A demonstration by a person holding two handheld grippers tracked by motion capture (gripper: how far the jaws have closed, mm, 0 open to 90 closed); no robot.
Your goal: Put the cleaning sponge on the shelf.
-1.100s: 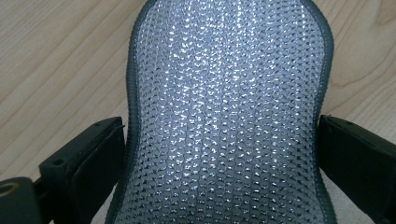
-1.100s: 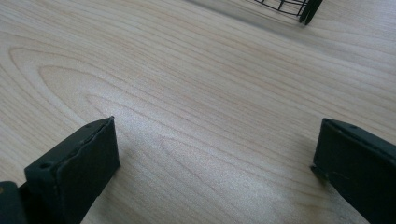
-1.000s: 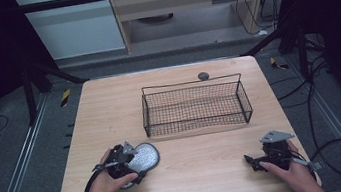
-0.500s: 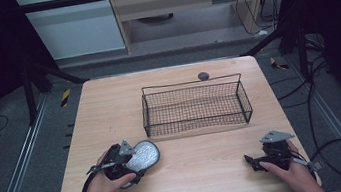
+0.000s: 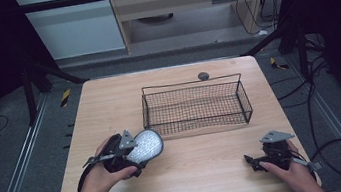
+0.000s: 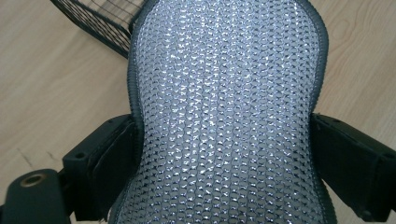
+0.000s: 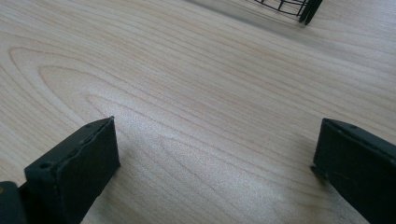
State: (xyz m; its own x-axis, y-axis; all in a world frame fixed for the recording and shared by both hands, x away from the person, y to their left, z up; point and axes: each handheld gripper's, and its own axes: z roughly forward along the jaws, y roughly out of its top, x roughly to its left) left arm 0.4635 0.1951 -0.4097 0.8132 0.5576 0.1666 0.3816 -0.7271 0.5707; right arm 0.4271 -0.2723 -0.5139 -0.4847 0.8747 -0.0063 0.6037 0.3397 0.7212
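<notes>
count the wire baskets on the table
1. The wire basket stands toward the far middle of the table. The left tongs hold a silver mesh pad just off its near left corner.

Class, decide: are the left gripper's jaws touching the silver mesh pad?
Touching. In the left gripper view, both black jaws press against the sides of the silver mesh pad, which pinches in between them; the left gripper holds it.

A pad (image 6: 226, 112) of glittering silver mesh fabric, bumpy and edged in dull grey cloth binding, caught the light. The table (image 5: 110, 109) was pale wood with a smooth matt grain, the basket (image 5: 195, 105) thin black wire, the 2 jaw pads matt black.
</notes>
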